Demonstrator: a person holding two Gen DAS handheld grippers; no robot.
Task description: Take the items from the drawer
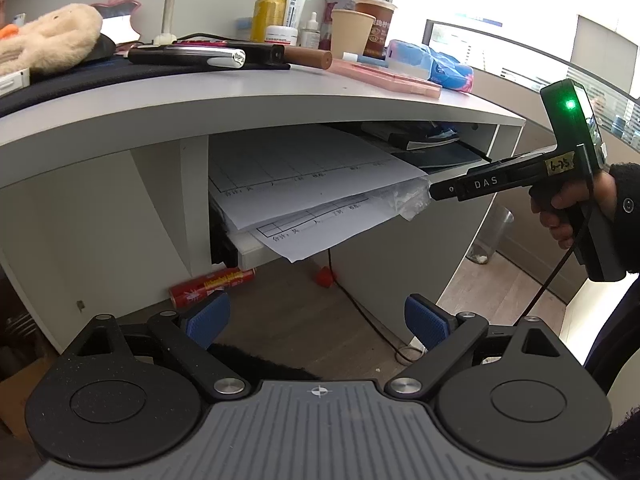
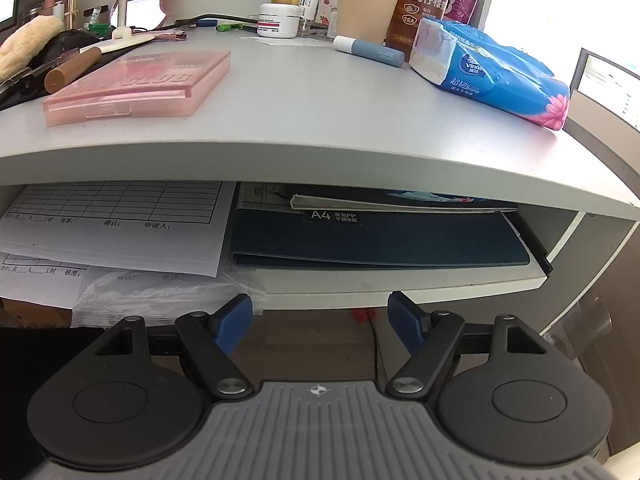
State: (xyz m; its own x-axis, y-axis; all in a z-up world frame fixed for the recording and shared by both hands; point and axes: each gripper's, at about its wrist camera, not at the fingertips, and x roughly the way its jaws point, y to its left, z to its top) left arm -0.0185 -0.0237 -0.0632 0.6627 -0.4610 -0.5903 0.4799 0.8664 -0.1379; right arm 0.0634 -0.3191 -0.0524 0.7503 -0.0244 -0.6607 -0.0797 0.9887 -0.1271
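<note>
- One pull-out drawer [image 2: 400, 278] sits open under the desk [image 2: 320, 120], and it is our landmark.
- In the drawer: one stack of printed forms [image 2: 120, 224] on its left side, one dark blue A4 folder [image 2: 380, 240] on its right, one clear plastic bag [image 2: 160, 292] at its front edge under the forms.
- More things lie on the folder toward the back of the drawer, but the desk edge cuts them off; I cannot tell what they are.
- Two grippers. The left gripper [image 1: 318, 320] hangs back in front of the drawer, jaws wide apart, nothing between them.
- The right gripper [image 2: 320, 322] is just before the drawer's front edge, jaws apart and empty; from the left view its tip meets the plastic bag, though whether it touches is hard to make out.
- One hand [image 1: 568, 212] shows on the right gripper's handle.
- Above the drawer, on the desk: one pink case [image 2: 136, 84], one blue tissue pack [image 2: 492, 72], two paper cups [image 2: 366, 8].
- Below the drawer, on the floor: one red can [image 1: 212, 286], partly hidden.
</note>
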